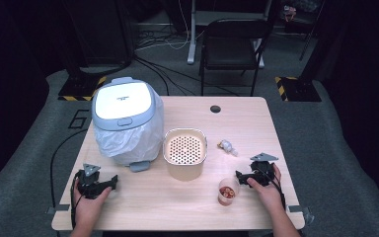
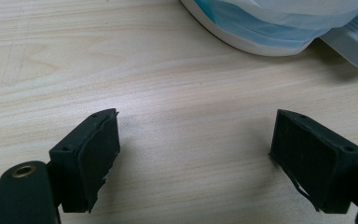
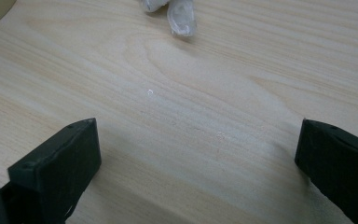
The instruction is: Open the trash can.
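The counter (image 1: 177, 197) is pale wood-grain laminate, smooth and matt. The bin (image 1: 126, 121) has a glossy plastic lid over a thin, crinkled plastic liner. The beige basket (image 1: 185, 170) looks like matt plastic. Both grippers' jaws are matt black, with rough, frayed pads (image 2: 98, 158).

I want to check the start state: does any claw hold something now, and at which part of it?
Nothing is held. The left claw and the right claw both stand open over bare table, with no object between their jaws.
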`<state>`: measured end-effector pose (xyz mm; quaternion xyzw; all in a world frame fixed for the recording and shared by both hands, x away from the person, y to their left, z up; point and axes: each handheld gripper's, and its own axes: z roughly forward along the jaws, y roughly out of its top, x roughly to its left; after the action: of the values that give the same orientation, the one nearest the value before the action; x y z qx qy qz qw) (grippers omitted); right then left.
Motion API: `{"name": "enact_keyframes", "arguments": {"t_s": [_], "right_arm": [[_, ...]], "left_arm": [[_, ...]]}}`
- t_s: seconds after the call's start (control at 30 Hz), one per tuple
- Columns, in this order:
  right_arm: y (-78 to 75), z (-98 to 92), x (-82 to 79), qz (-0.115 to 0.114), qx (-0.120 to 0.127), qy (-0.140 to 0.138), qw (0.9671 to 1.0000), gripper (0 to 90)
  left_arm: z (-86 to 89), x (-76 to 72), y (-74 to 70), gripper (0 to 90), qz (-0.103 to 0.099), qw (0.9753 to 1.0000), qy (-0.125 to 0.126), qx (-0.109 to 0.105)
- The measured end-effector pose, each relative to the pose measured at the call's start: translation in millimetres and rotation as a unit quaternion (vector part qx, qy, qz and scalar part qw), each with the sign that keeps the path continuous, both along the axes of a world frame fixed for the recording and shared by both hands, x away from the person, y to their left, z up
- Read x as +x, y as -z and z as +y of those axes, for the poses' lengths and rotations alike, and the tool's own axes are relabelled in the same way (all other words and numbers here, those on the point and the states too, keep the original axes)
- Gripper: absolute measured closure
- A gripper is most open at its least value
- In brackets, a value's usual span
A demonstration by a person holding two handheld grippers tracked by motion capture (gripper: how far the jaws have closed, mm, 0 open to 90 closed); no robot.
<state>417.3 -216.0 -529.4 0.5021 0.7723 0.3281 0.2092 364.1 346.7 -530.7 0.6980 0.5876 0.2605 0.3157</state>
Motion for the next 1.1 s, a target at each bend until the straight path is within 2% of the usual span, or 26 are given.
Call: {"name": "enact_keyframes", "arguments": {"t_s": [0.2, 0.3, 0.33, 0.73, 0.8, 0.87, 0.9, 0.97, 1.0, 1.03, 1.07, 1.1], "right_arm": [[0.0, 0.1, 0.0, 0.000, 0.000, 0.000, 1.0000, 0.0], [0.0, 0.0, 0.0, 0.000, 0.000, 0.000, 1.0000, 0.0], [0.0, 0.0, 0.0, 0.000, 0.000, 0.000, 1.0000, 0.0], [0.0, 0.0, 0.0, 0.000, 0.000, 0.000, 1.0000, 0.0], [0.0, 0.0, 0.0, 0.000, 0.000, 0.000, 1.0000, 0.0], [0.0, 0.0, 0.0, 0.000, 0.000, 0.000, 1.0000, 0.0], [0.0, 0.0, 0.0, 0.000, 0.000, 0.000, 1.0000, 0.0], [0.0, 0.0, 0.0, 0.000, 0.000, 0.000, 1.0000, 0.0], [0.0, 0.0, 0.0, 0.000, 0.000, 0.000, 1.0000, 0.0], [0.0, 0.0, 0.0, 0.000, 0.000, 0.000, 1.0000, 0.0], [0.0, 0.0, 0.0, 0.000, 0.000, 0.000, 1.0000, 0.0], [0.0, 0.0, 0.0, 0.000, 0.000, 0.000, 1.0000, 0.0]], "left_arm": [[-1.3, 0.4, 0.1, 16.4, -0.001, 1.0000, -0.006, -0.001], [-2.2, 0.7, 0.1, 13.9, 0.000, 1.0000, -0.004, 0.000], [-2.9, 0.5, -0.2, 13.8, 0.006, 1.0000, -0.004, -0.002], [-2.7, 0.7, -0.2, 14.1, 0.003, 1.0000, -0.005, 0.002], [-1.3, 0.0, -0.4, 18.1, -0.005, 0.9999, -0.011, 0.000], [-0.5, -0.9, -0.7, 30.6, -0.008, 0.9999, -0.013, -0.004], [1.3, -0.7, -1.1, 30.6, -0.014, 0.9998, -0.013, -0.003], [4.1, -0.5, -3.3, 38.8, -0.008, 0.9998, -0.017, -0.008], [4.2, -1.2, -4.8, 49.4, -0.002, 0.9995, -0.024, -0.018], [4.6, -1.8, -6.8, 49.4, 0.001, 0.9992, -0.030, -0.026], [3.0, -3.2, -11.2, 56.1, -0.005, 0.9985, -0.036, -0.040], [3.0, -3.2, -11.2, 62.3, -0.005, 0.9985, -0.036, -0.040]]}}
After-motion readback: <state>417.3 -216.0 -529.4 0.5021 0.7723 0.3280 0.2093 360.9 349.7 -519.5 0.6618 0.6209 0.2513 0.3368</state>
